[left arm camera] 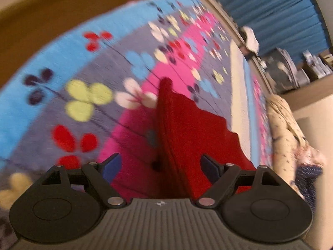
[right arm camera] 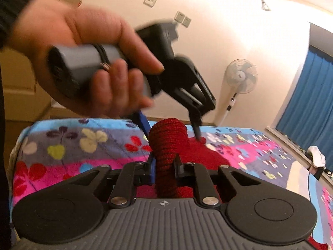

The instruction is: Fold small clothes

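Our right gripper [right arm camera: 165, 166] pinches a raised fold of the red knit [right arm camera: 168, 145] above the blanket [right arm camera: 62, 145]; our left gripper [left arm camera: 160, 164] hangs wide open, straddling the knit's far end.

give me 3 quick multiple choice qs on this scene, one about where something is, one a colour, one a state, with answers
1. Where does the red knit garment lie?
A. on the floral blanket
B. on a bare wooden floor
C. in a basket

2. What colour is the curtain?
A. green
B. blue
C. white

3. How is the right gripper set?
A. wide open over nothing
B. out of view
C. shut on the garment

Answers:
1. A, the red knit spreads over the flower pattern in both views.
2. B, blue folds hang at the right edge of the right wrist view.
3. C, its fingers pinch a bunched fold, while the left gripper stands open above the cloth.
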`<state>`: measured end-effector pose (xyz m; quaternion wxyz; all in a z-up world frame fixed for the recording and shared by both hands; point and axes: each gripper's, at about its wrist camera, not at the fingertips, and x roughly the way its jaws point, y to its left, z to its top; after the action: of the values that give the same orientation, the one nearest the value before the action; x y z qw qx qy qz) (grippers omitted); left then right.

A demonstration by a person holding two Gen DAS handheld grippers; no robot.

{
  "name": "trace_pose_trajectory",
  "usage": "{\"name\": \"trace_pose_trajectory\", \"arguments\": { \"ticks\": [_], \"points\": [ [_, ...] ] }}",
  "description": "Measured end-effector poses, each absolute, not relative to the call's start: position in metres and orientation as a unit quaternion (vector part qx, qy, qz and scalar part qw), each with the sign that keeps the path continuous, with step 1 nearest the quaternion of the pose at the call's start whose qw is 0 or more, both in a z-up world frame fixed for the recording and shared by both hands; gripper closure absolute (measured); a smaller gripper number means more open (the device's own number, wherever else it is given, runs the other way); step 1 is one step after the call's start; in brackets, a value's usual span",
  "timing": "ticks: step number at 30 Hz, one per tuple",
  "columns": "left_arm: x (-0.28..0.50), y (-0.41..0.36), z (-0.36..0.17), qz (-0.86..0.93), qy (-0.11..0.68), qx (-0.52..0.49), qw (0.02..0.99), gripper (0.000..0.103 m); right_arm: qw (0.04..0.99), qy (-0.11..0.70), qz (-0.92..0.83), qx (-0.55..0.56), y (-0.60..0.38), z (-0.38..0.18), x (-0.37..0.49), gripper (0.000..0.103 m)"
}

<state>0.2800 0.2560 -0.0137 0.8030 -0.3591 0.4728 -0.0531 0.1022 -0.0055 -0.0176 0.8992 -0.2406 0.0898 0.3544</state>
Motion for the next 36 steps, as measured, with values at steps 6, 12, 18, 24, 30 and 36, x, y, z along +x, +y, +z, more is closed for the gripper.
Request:
{"name": "trace_pose_trajectory", "arguments": {
  "ticks": [6,12,18,24,30,36],
  "points": [
    [0.311,0.237,-0.038,-0.091,0.509,-0.353,0.780,0.018,0.902,0.087,0.355,-0.230,-0.017,-0.010,0.098,0.087],
    [0.312,0.222,-0.041,-0.120,0.511,-0.316,0.790,0.072,0.900,0.090,0.365,-0.220,-0.024,-0.005,0.093,0.088],
    [0.275,0.244,-0.007,-0.115,0.455,-0.353,0.809,0.079,0.884,0.082,0.404,-0.220,-0.022,0.003,0.081,0.088],
    [0.211,0.278,0.021,-0.082,0.397,-0.417,0.814,0.079,0.879,0.098,0.443,-0.147,-0.017,0.046,0.060,0.088],
    [0.180,0.277,0.039,-0.046,0.363,-0.433,0.824,0.049,0.883,0.177,0.427,-0.083,-0.064,0.077,0.084,0.089],
    [0.155,0.257,0.063,-0.095,0.289,-0.430,0.850,0.039,0.914,0.253,0.314,0.046,-0.176,0.081,0.140,0.090]
  ]
}}
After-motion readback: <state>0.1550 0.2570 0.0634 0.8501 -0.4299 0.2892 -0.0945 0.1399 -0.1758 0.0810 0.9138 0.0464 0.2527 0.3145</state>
